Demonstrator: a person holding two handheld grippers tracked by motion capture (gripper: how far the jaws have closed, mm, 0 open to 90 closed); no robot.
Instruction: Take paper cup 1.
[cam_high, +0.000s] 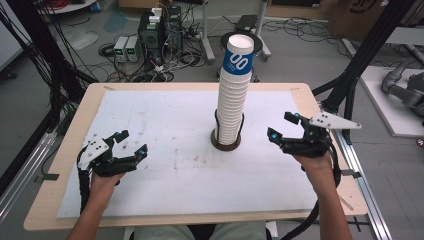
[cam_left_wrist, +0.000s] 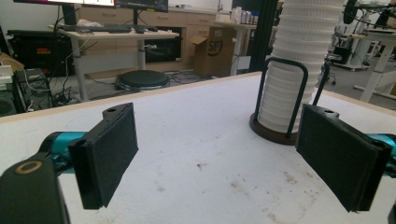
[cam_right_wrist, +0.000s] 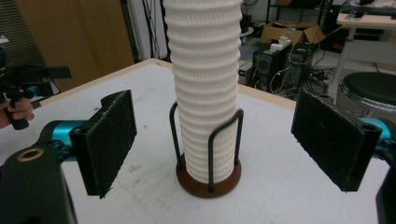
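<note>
A tall stack of white paper cups (cam_high: 234, 90), the top one with a blue band, stands in a round brown holder with black wire loops (cam_high: 226, 142) at the table's middle. My left gripper (cam_high: 132, 143) rests open at the left, well short of the stack. Open too is my right gripper (cam_high: 283, 126), to the right of the stack and aimed at it. In the left gripper view the cup stack (cam_left_wrist: 296, 70) rises at the right, beyond my open left gripper (cam_left_wrist: 231, 158). In the right gripper view the cup stack (cam_right_wrist: 205, 84) and its holder (cam_right_wrist: 208, 182) stand centred ahead of my open right gripper (cam_right_wrist: 212, 149).
A white sheet (cam_high: 165, 165) covers the wooden table (cam_high: 65, 150). Black frame posts (cam_high: 365, 55) flank the table. Behind it, computers and cables (cam_high: 155, 35) lie on the floor. A rail (cam_high: 362, 190) runs along the right edge.
</note>
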